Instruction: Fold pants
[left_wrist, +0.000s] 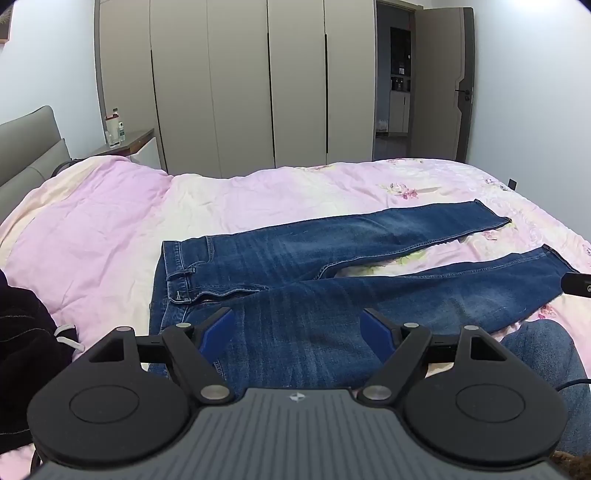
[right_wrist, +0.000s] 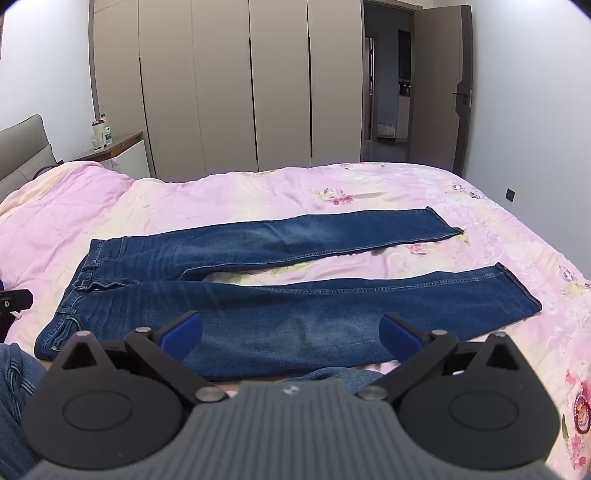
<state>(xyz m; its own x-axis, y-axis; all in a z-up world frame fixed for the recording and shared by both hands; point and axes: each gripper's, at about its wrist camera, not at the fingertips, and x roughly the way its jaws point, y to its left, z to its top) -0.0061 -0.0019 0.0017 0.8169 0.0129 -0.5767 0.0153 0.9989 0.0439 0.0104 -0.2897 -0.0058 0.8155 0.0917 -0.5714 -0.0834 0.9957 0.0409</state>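
Blue jeans (left_wrist: 332, 269) lie flat on a pink floral bed cover (left_wrist: 92, 229), waistband to the left and both legs spread apart toward the right. My left gripper (left_wrist: 297, 325) hovers open above the hip and upper thigh area, with nothing between its blue pads. In the right wrist view the same jeans (right_wrist: 295, 295) stretch across the bed cover (right_wrist: 221, 199). My right gripper (right_wrist: 291, 334) stands open over the near leg around the knee, holding nothing. The near edge of the jeans is hidden behind both grippers.
A tall beige wardrobe (left_wrist: 240, 85) lines the far wall, with an open door (left_wrist: 439, 81) to its right. A nightstand (left_wrist: 125, 142) with bottles and a grey headboard (left_wrist: 26, 147) are at the left. A person's jeans-clad knee (left_wrist: 543, 350) is near the bed's front edge.
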